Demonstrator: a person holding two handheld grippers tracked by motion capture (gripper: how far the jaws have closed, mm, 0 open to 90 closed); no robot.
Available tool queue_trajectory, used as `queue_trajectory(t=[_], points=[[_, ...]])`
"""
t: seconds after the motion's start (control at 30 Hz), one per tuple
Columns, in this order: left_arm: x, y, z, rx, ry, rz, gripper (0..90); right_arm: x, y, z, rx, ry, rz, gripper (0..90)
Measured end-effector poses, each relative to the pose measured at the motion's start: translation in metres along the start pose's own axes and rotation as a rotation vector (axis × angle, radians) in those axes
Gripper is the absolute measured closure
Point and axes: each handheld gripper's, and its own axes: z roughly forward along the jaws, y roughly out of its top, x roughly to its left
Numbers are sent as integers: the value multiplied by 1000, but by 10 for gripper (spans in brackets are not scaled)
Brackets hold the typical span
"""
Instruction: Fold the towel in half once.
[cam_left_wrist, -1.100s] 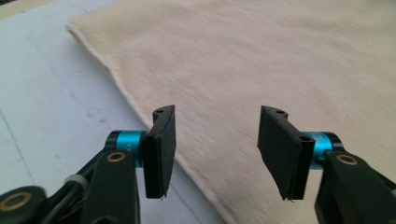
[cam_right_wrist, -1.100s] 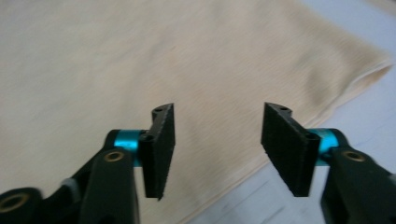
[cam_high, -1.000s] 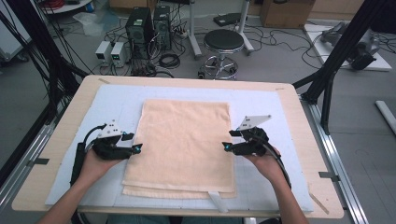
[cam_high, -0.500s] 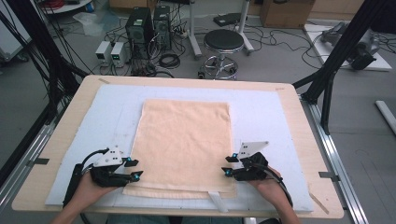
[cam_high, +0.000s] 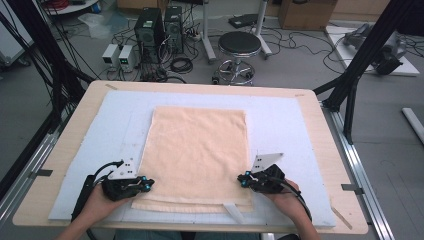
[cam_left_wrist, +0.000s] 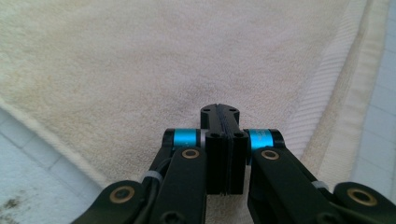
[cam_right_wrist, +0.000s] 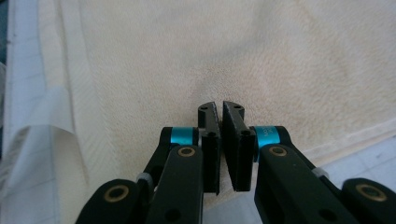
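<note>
Peach-coloured towel (cam_high: 197, 152) lies flat in the middle of the pale blue mat (cam_high: 290, 120) on the wooden table (cam_high: 65, 150), long side running away from the person, near hem close to the table's front edge. Left gripper (cam_high: 142, 184) sits at the towel's near-left edge, right gripper (cam_high: 243, 179) at the near-right edge, both low on the cloth. Jaws of both have just been closing; in the left gripper view the left gripper (cam_left_wrist: 219, 111) has its jaws pressed together, in the right gripper view the right gripper (cam_right_wrist: 218, 108) is narrowed to a thin slit at the tips. Terry pile puckers toward both tips, so each seems pinched on towel fabric, though the cloth inside the jaws is hard to make out. Judgement: grasp stage of a fold, about done; no lift, no fold made, towel fully spread, so nearly all the work is left. White care tag (cam_high: 232, 212) sticks out from the near hem, its print too small to read. Faint lettering on the right gripper's blue collar (cam_right_wrist: 268, 134), not legible. No brand readable anywhere.
</note>
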Motion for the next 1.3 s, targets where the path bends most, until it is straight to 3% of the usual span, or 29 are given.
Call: queue_trajectory(t=[0.2, 0.33, 0.4, 0.43, 0.47, 0.57, 0.67, 0.77, 0.87, 1.0, 1.17, 1.3], points=[[-5, 9, -19, -51, 11, 4, 893, 3, 11, -16, -25, -4, -25, 858], [-12, 10, -27, -79, -12, -8, 897, 6, 10, -20, -11, -7, -31, 857], [-14, 8, -24, -60, -15, 3, 896, 3, 5, -19, -1, -11, -8, 816], [-13, 6, -21, -49, -19, 3, 895, 2, 3, -17, 1, -16, 5, 722], [-12, 5, -19, -38, -16, -2, 858, 2, 2, -16, -4, -36, 22, 701], [-9, 1, -15, -21, -21, -12, 772, 7, 0, -17, -41, -21, 7, 661], [-7, -4, -9, 11, -41, -13, 732, 15, 0, -15, -50, 35, -17, 633], [-7, -9, 0, 54, -71, -21, 712, 20, -2, -4, -8, 85, -39, 607], [-6, -10, 2, 49, -66, -20, 724, 24, -5, 9, 40, 98, -57, 643], [-9, -11, 3, 37, -40, -8, 847, 22, -6, 10, 23, 113, -42, 831], [-12, -6, 0, 39, -20, 8, 875, 20, -3, 6, 13, 111, -45, 857], [-12, 0, -11, -9, -8, 4, 876, 21, 2, -6, -28, 94, -47, 859]])
